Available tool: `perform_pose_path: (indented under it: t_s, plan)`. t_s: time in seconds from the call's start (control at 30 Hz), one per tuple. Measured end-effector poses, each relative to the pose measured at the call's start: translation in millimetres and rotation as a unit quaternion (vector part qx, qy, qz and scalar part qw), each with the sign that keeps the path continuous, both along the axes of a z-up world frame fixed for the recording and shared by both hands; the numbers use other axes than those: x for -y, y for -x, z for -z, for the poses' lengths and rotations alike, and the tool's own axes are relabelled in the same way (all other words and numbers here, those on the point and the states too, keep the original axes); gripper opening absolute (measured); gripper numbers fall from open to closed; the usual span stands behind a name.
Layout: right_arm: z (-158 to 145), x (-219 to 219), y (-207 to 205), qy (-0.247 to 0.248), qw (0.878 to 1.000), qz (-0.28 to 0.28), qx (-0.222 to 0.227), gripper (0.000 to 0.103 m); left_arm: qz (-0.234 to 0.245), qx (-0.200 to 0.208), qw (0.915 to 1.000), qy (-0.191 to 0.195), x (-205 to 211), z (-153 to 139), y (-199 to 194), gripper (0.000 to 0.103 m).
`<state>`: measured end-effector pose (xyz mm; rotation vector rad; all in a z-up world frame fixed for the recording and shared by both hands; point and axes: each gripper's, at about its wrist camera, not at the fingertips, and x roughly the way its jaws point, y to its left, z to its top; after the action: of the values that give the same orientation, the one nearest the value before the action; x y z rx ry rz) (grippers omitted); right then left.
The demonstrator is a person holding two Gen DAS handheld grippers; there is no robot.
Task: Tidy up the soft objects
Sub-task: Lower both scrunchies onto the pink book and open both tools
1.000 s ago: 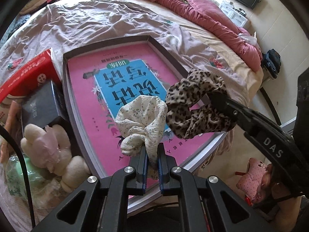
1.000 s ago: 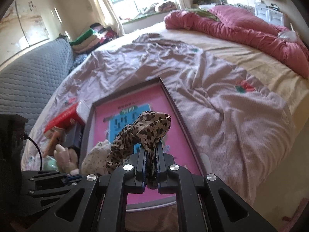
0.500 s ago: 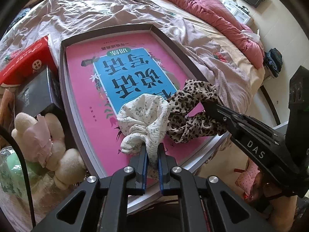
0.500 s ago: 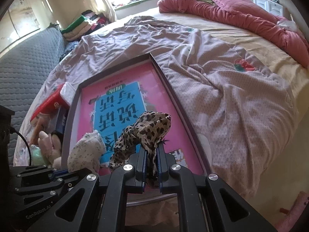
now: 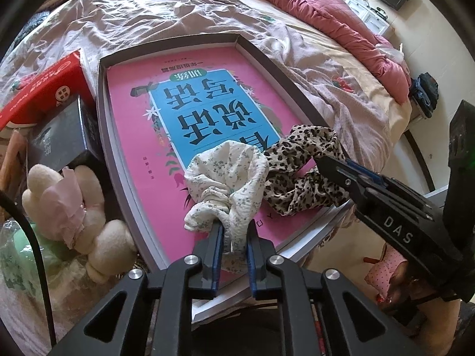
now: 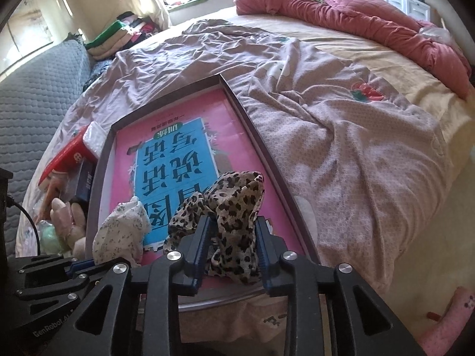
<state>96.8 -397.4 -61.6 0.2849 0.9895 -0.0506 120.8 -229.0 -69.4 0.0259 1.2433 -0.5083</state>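
Right wrist view — rumpled mauve bedspread [image 6: 341,136], pink-lined tray [image 6: 252,136], both jaws opening, floral scrunchie [image 5: 228,184] and leopard scrunchie [image 6: 237,207] between them.

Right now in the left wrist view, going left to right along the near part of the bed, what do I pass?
Plush toy → white floral scrunchie → leopard scrunchie → right gripper.

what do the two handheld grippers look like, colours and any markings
Both are matte black plastic frames with triangular cut-outs, silver round bolt heads and blue pads lining the fingers. The right gripper has white "DAS" lettering on its side; the left gripper reads "GenRobot.AI". A black cable runs beside the left one.
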Motion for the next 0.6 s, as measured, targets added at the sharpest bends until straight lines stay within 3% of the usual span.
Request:
perform_pose_path:
  t_s: [0.2,0.4,0.5,0.6]
  plan:
    - [-7.0,4.6,2.8,0.001,1.0,0.013,0.006,0.046,-0.001,0.006,0.9999,-0.009,-0.6,-1.3,2.2,0.027]
    - [-11.9,5.9,4.8,0.008,1.0,0.017,0.009,0.049,-0.002,0.004,1.0,-0.005,-3.2,-2.9,3.5,0.035]
    - [-15.0,6.6,5.9,0.01,1.0,0.019,0.013,0.05,0.0,0.022,0.9997,-0.014,-2.3,-8.7,6.6,0.036]
    - [-19.6,6.7,7.3,0.011,1.0,0.019,0.02,0.054,0.005,0.022,0.9997,-0.006,-1.9,-12.3,7.6,0.044]
